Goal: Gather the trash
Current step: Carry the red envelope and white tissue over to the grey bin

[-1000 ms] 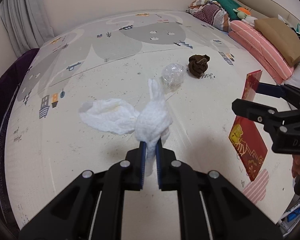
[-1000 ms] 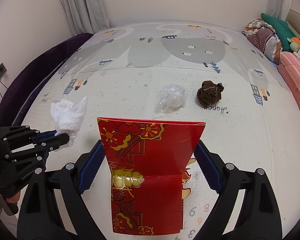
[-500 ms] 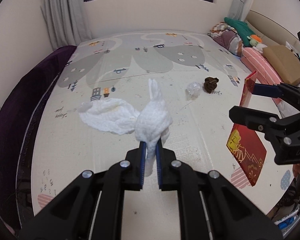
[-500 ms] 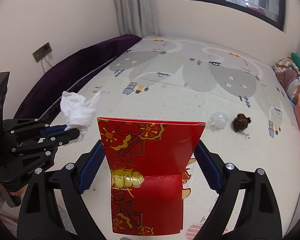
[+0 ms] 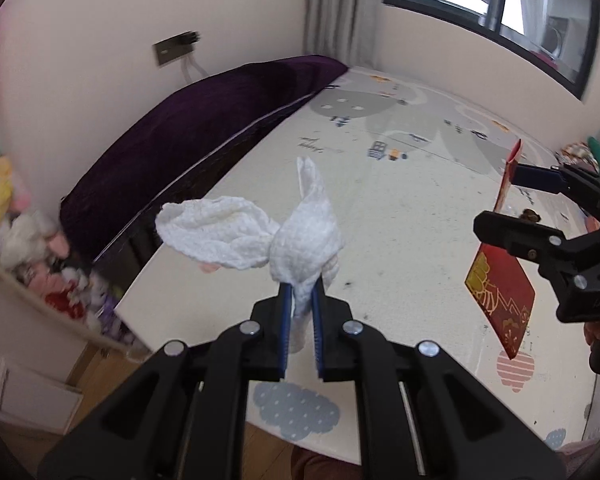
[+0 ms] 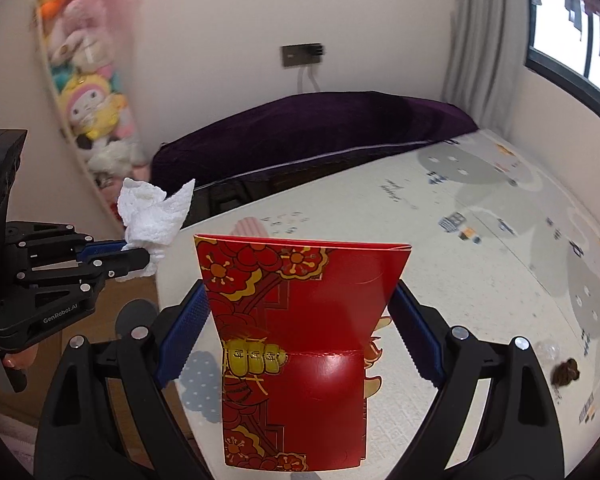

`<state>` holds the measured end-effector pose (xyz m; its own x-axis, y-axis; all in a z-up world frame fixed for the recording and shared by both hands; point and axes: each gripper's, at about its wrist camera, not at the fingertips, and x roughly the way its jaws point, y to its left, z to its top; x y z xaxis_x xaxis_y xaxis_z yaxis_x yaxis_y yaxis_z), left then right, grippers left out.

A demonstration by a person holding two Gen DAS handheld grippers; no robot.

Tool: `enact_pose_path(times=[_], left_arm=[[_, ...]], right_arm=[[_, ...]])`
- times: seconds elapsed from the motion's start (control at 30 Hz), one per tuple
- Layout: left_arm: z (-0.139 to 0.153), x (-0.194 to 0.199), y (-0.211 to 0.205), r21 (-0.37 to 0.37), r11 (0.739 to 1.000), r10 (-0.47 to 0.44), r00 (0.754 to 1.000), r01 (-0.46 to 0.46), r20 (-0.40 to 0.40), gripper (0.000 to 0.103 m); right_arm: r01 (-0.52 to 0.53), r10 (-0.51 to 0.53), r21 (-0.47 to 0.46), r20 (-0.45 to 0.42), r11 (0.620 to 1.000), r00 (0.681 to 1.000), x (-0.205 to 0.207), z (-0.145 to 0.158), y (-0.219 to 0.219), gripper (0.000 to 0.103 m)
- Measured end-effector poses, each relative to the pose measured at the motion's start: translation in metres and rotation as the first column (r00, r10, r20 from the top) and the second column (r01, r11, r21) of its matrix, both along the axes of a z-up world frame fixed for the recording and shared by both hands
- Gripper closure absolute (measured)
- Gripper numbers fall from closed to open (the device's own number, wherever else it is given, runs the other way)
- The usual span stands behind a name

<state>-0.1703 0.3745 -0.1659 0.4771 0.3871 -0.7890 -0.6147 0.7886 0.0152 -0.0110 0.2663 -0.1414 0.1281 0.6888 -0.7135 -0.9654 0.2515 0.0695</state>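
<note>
On the side of our left gripper (image 6: 140,254) we read "GenRobot.AI". Around us lie a patterned play mat (image 5: 420,208), a purple cushion (image 6: 320,128) along the wall, and plush toys (image 6: 88,100) on a shelf. A brown crumpled scrap (image 6: 566,372) lies on the mat, well away. The left fingers (image 5: 285,320) are nearly closed, pinching a white tissue (image 5: 300,236) that bulges above them. Our right gripper (image 6: 300,320) clamps a red envelope (image 6: 300,340) by its two side edges, upright between the wide-set fingers.
</note>
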Motion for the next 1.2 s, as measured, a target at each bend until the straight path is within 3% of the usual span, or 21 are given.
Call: enact_pose_path(times=[0.13, 0.33, 0.53, 0.67, 0.93, 1.1, 1.2], left_arm=[[0.001, -0.082, 0.017, -0.01, 0.979, 0.202, 0.979, -0.202, 0.001, 0.093], [0.0, -0.194, 0.043, -0.02, 0.901, 0.433, 0.901, -0.433, 0.0, 0.092], [-0.013, -0.309, 0.083, -0.035, 0.815, 0.577, 0.816, -0.578, -0.036, 0.092], [-0.027, -0.369, 0.104, -0.04, 0.784, 0.618, 0.785, -0.619, -0.049, 0.092], [-0.081, -0.432, 0.149, -0.068, 0.735, 0.673, 0.738, -0.675, -0.054, 0.092], [-0.14, -0.449, 0.169, -0.097, 0.717, 0.687, 0.723, -0.69, -0.068, 0.092], [-0.179, -0.45, 0.181, -0.099, 0.72, 0.681, 0.727, -0.687, -0.089, 0.092]], right_arm=[[-0.181, 0.181, -0.005, -0.008, 0.983, 0.983, -0.067, 0.004, 0.04, 0.018], [-0.41, 0.409, -0.019, -0.03, 0.912, 0.912, -0.173, 0.002, 0.109, 0.018], [-0.562, 0.56, -0.048, -0.049, 0.826, 0.827, -0.28, -0.024, 0.181, 0.018], [-0.623, 0.619, -0.075, -0.068, 0.779, 0.782, -0.348, -0.054, 0.227, 0.018], [-0.691, 0.684, -0.091, -0.096, 0.717, 0.723, -0.441, -0.122, 0.296, 0.018], [-0.712, 0.705, -0.108, -0.103, 0.694, 0.702, -0.471, -0.196, 0.33, 0.017], [-0.711, 0.7, -0.129, -0.126, 0.691, 0.703, -0.479, -0.251, 0.347, 0.017]])
